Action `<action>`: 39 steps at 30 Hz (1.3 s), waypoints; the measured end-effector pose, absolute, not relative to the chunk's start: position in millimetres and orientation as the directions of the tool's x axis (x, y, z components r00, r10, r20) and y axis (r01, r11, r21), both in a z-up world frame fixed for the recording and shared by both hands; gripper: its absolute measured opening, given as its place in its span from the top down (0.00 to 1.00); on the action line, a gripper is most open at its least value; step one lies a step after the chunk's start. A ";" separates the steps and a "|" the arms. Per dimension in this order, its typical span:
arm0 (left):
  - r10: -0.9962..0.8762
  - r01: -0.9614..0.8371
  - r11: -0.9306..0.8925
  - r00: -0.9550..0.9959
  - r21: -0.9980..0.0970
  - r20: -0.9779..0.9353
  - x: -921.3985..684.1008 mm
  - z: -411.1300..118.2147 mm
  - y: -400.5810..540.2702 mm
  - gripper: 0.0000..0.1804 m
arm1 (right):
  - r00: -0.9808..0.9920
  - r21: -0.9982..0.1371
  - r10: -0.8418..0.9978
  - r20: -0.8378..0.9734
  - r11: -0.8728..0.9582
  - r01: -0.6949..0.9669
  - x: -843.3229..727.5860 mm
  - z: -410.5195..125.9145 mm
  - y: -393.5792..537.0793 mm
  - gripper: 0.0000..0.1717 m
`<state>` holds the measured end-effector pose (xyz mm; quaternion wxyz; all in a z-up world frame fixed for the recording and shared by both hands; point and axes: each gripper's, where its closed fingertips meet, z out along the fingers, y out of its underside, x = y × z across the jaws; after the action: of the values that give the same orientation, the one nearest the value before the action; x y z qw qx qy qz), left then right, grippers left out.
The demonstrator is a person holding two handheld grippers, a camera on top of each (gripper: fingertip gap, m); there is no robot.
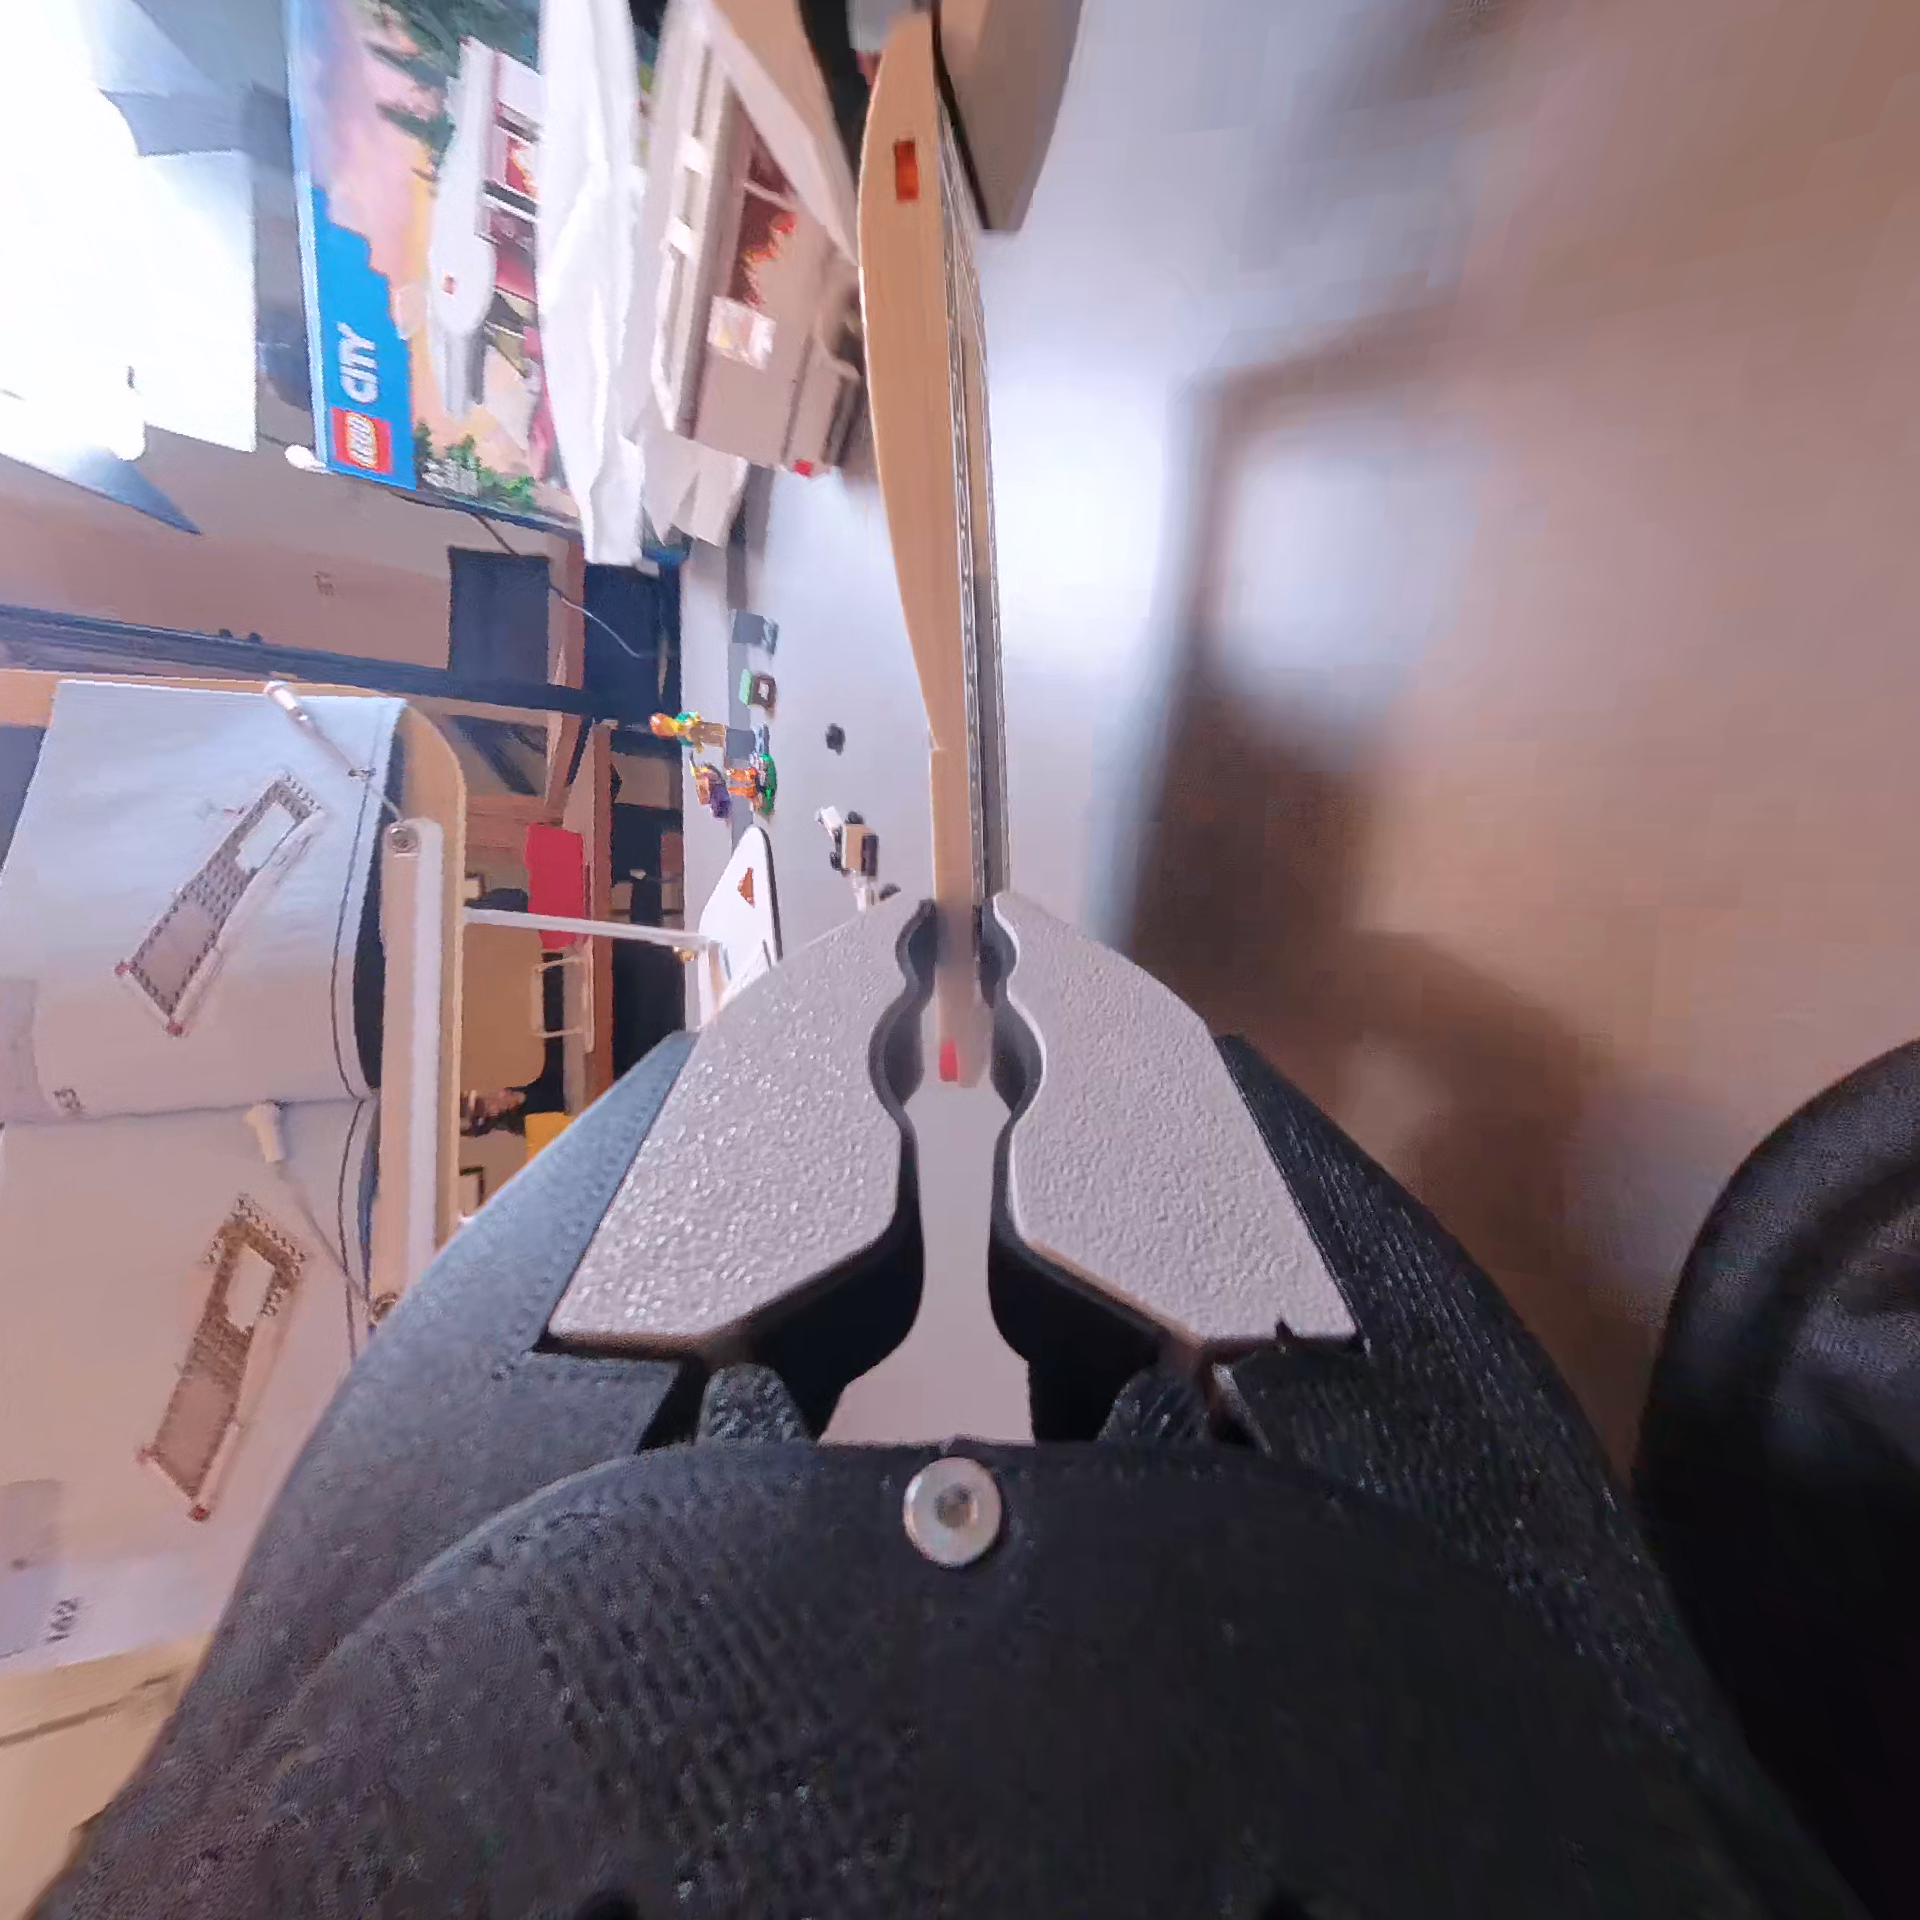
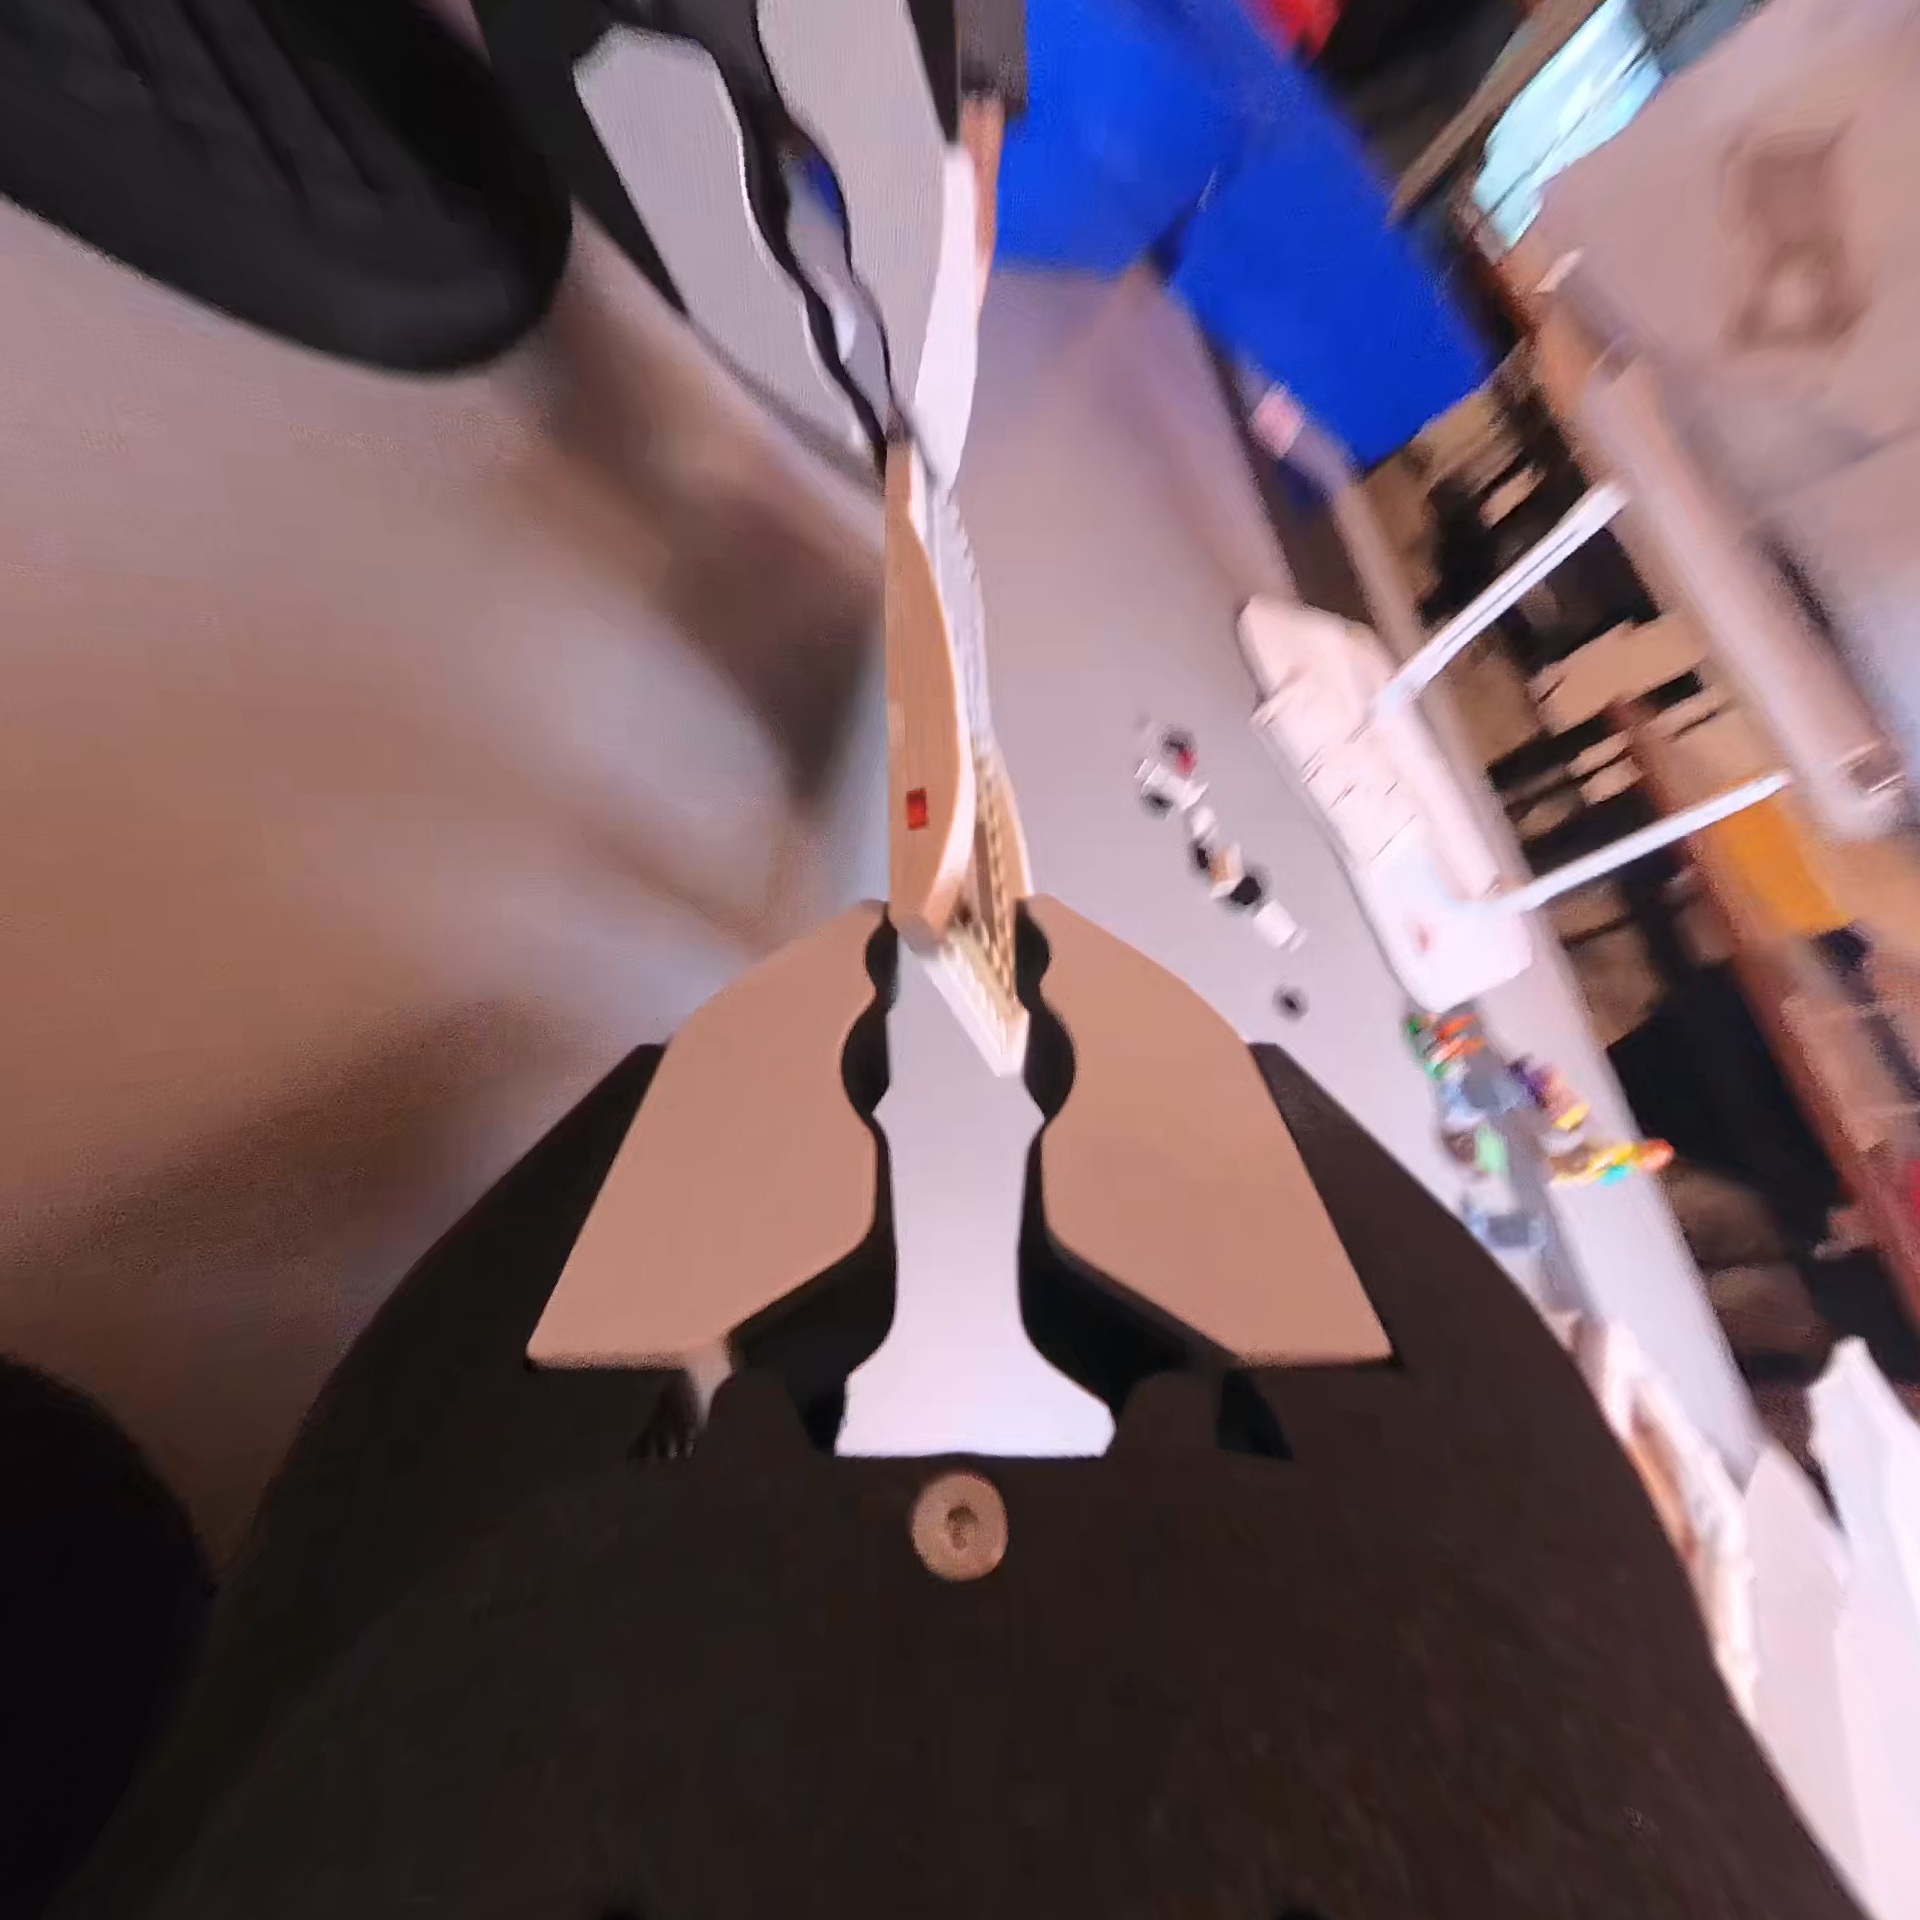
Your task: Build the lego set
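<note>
One long white wing-shaped plate (image 1: 920,468)

Hobby workroom: toy-brick set box (image 1: 405,260), open instruction booklet (image 1: 197,1039), loose bricks (image 1: 727,769) on grey table (image 1: 831,582).

Each gripper, left (image 1: 954,920) and right (image 2: 956,920), has a black ribbed printed body, two grey textured finger plates with wavy inner edges, and one silver screw (image 1: 952,1510) behind the jaws.

The left gripper (image 1: 957,925) is rolled sideways, fingers clamped on a thin white plate (image 1: 914,416). The right gripper (image 2: 957,925) grips its other end.
</note>
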<state>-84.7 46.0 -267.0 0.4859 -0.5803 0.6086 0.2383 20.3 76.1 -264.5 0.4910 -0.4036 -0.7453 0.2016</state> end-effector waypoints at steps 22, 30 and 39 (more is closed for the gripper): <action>-0.851 -0.586 -0.181 0.496 -0.789 -0.173 -94.8 -284.9 24.4 0.65 | -0.444 -0.489 0.896 0.013 0.393 0.779 13.3 -318.0 66.1 0.60; -0.875 -0.576 -0.282 0.483 -0.767 -0.040 -90.2 -303.5 17.2 0.67 | -0.425 -0.632 0.905 0.004 0.332 0.700 -4.2 -272.9 77.3 0.59; -0.532 -0.317 -0.104 0.818 -0.943 -0.217 -130.1 -199.2 89.6 0.90 | 0.439 -0.968 0.898 0.037 -0.078 0.240 -71.9 -139.8 284.6 0.73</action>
<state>-130.1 89.6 -199.2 0.6042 -0.7376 0.2881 -0.0889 -71.9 284.6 -139.8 0.5271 -0.6644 -0.4281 0.3121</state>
